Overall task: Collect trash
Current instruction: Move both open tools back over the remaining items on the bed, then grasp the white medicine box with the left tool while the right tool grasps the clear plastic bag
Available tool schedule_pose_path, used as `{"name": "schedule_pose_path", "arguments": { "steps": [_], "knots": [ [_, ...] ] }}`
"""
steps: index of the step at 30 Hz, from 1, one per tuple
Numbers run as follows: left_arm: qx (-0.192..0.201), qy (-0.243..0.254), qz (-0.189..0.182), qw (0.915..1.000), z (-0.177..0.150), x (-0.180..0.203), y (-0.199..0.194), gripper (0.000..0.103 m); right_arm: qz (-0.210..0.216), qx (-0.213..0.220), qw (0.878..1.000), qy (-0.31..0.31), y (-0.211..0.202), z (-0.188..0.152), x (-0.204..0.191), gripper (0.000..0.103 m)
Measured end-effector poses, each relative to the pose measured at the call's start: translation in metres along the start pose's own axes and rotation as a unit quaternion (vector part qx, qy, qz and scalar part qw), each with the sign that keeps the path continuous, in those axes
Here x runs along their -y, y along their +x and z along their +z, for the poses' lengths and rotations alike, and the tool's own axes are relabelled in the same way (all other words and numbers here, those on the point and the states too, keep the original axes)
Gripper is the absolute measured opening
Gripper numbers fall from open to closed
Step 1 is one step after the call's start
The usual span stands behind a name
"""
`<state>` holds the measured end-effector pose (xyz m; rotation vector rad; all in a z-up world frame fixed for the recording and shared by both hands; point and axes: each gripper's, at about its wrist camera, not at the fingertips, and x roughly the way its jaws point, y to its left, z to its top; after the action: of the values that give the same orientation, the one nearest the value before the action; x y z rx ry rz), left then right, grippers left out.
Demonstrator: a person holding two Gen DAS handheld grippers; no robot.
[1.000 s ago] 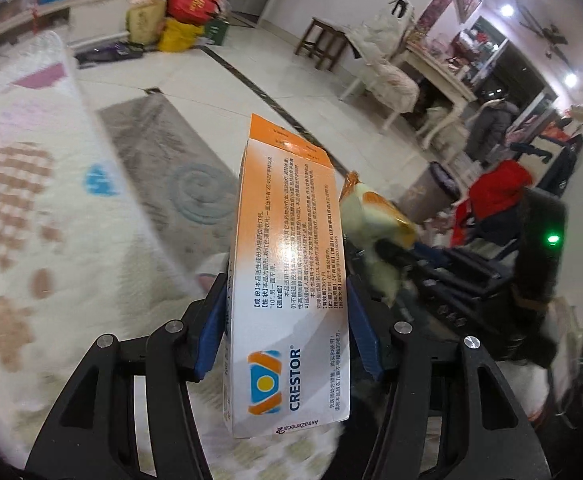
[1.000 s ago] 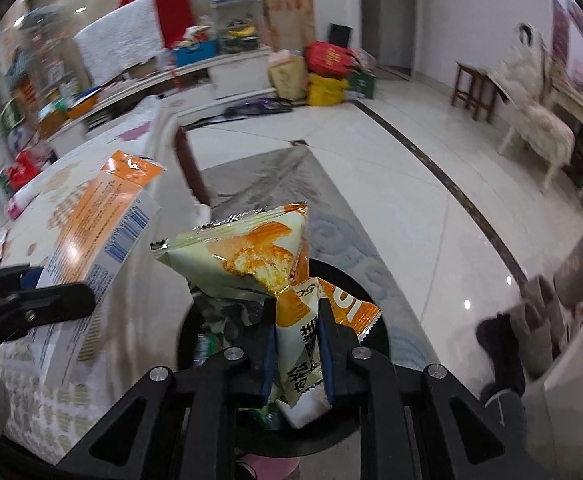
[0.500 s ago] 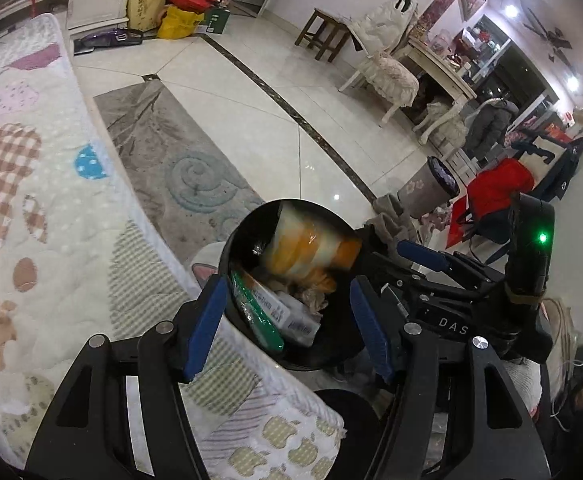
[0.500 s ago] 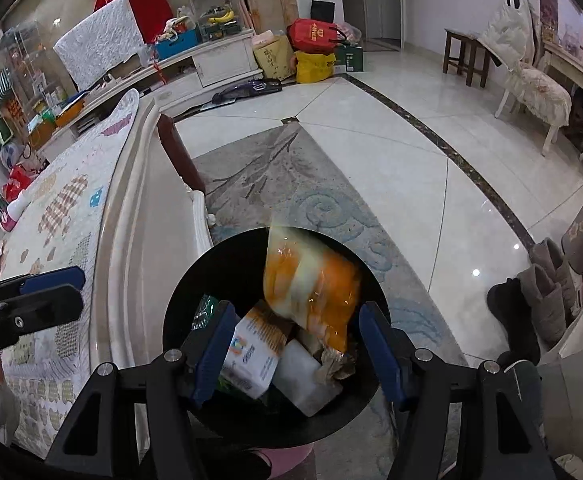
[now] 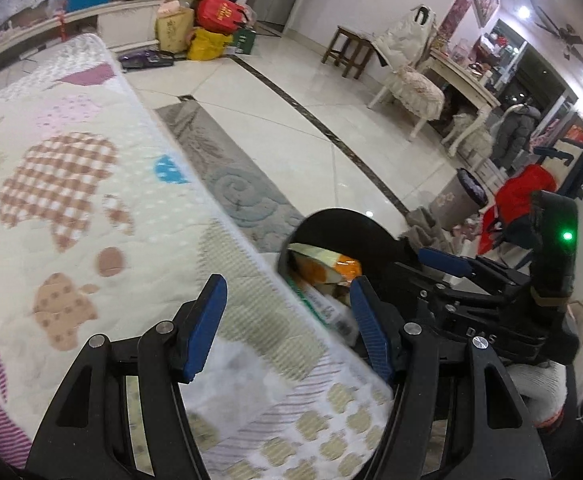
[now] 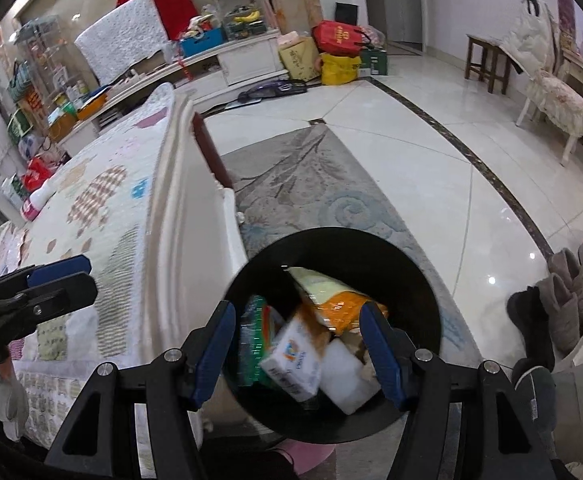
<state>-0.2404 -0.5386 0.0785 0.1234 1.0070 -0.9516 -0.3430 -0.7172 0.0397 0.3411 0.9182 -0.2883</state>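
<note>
Both grippers are being held open and empty: the left gripper (image 5: 285, 320) over the quilt (image 5: 91, 208), the right gripper (image 6: 297, 350) above the bin (image 6: 419, 280). The box (image 6: 295, 364) and snack bag (image 6: 331, 300), dropped a second ago, are lying inside, so further trash is presumably being sought.

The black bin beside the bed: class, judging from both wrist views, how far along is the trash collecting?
Done: the black bin holds the orange snack bag, the white medicine box and a green packet.
In hand: nothing; the left gripper and right gripper are both open and empty.
Left: no loose trash shows on the visible part of the quilt; the rest of the bed is out of view.
</note>
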Motion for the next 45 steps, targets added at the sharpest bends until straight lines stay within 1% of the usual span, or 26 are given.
{"name": "schedule_pose_path", "arguments": {
  "steps": [5, 11, 14, 19, 26, 28, 32, 36, 38, 41, 45],
  "knots": [
    [0.023, -0.005, 0.036, 0.9991, -0.008, -0.022, -0.019, 0.063, 0.014, 0.003, 1.0, -0.024, 0.0, 0.003, -0.03, 0.062],
    [0.046, -0.022, 0.08, 0.9955, -0.017, -0.057, -0.042, 0.063, 0.032, 0.007, 0.998, -0.048, 0.003, 0.014, -0.068, 0.062],
    [0.056, -0.032, 0.104, 0.9925, -0.024, -0.076, -0.056, 0.063, 0.043, 0.008, 0.997, -0.059, 0.006, 0.019, -0.087, 0.062],
    [0.065, -0.059, 0.13, 0.9877, -0.037, -0.111, -0.077, 0.063, 0.068, -0.001, 0.995, -0.078, 0.019, 0.027, -0.127, 0.063],
    [0.078, -0.11, 0.165, 0.9772, -0.06, -0.171, -0.117, 0.063, 0.109, -0.018, 0.987, -0.115, 0.035, 0.032, -0.195, 0.064],
    [0.082, -0.123, 0.178, 0.973, -0.069, -0.188, -0.131, 0.063, 0.122, -0.029, 0.984, -0.126, 0.043, 0.033, -0.217, 0.066],
    [0.085, -0.145, 0.199, 0.9654, -0.087, -0.225, -0.155, 0.063, 0.152, -0.044, 0.977, -0.146, 0.056, 0.031, -0.258, 0.067],
    [0.084, -0.171, 0.225, 0.9556, -0.108, -0.268, -0.179, 0.063, 0.182, -0.061, 0.967, -0.165, 0.07, 0.03, -0.302, 0.067],
    [0.085, -0.186, 0.234, 0.9504, -0.116, -0.292, -0.194, 0.063, 0.19, -0.068, 0.963, -0.176, 0.075, 0.028, -0.322, 0.067],
    [0.093, -0.197, 0.252, 0.9428, -0.118, -0.324, -0.211, 0.063, 0.196, -0.079, 0.958, -0.196, 0.083, 0.028, -0.353, 0.067],
    [0.103, -0.221, 0.293, 0.9244, -0.104, -0.378, -0.23, 0.063, 0.204, -0.083, 0.953, -0.208, 0.088, 0.028, -0.378, 0.067]
  ]
}}
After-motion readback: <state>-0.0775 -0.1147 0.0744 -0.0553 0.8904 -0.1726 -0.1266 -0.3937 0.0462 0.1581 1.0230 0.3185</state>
